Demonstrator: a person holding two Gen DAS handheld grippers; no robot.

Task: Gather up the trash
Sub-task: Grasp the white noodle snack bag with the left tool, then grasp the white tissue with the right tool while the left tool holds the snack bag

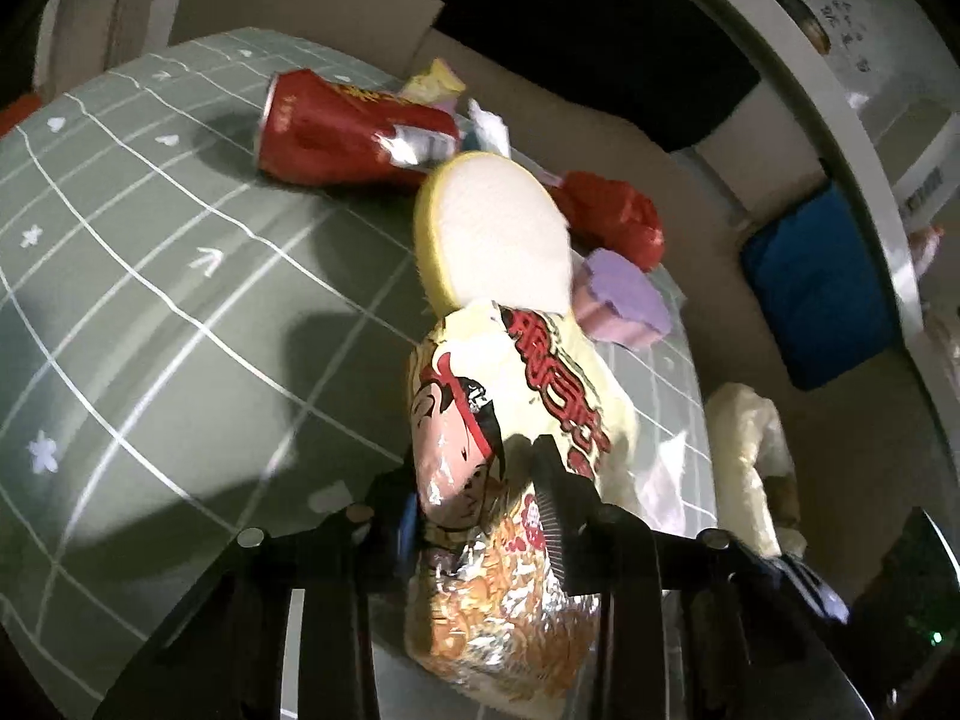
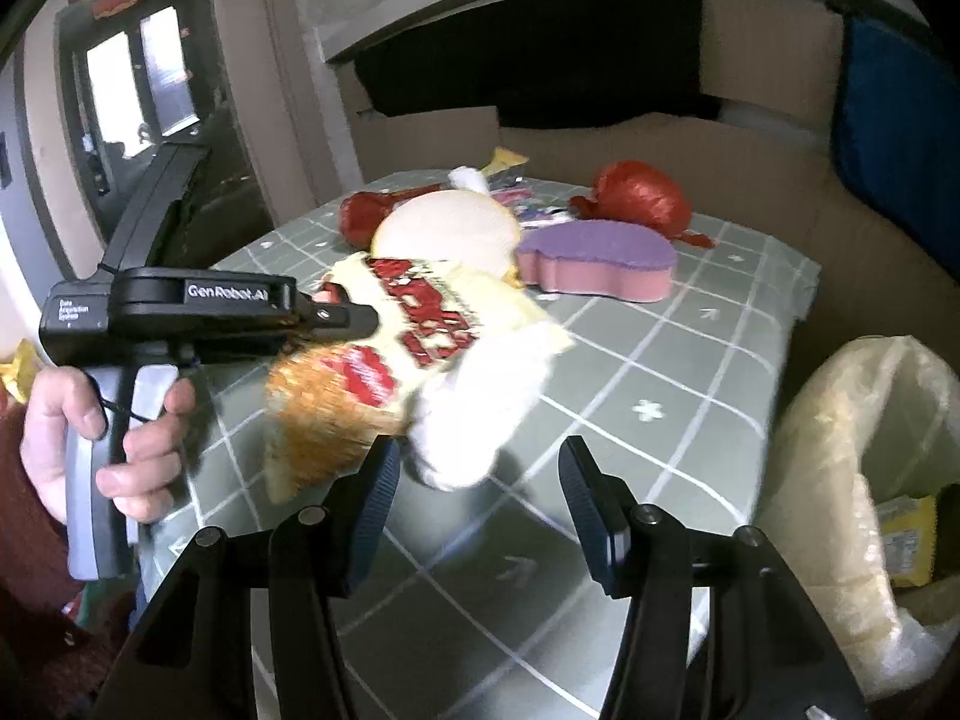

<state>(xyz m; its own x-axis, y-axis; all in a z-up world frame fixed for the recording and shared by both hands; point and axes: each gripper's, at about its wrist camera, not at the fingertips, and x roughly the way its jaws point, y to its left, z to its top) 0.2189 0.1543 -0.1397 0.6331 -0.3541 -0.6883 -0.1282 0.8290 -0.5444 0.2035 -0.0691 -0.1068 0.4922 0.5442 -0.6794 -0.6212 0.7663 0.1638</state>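
Observation:
A yellow snack bag [image 1: 510,390] with red lettering sits squeezed between the fingers of my left gripper [image 1: 474,498]. In the right wrist view the left gripper [image 2: 360,324], held by a person's hand [image 2: 138,456], carries the snack bag [image 2: 420,324] above the table. My right gripper [image 2: 480,480] stands open low over the cloth, nothing between its fingers. A blurred white crumpled piece [image 2: 462,438] hangs just ahead of its fingertips; I cannot tell whether it belongs to the bag.
On the green chequered tablecloth [image 2: 660,360] lie a crushed red can [image 1: 348,132], a round yellow-white sponge [image 1: 498,234], a purple-pink sponge [image 2: 600,258] and a knotted red plastic bag [image 2: 645,195]. A bin with a pale liner [image 2: 840,450] stands off the right edge.

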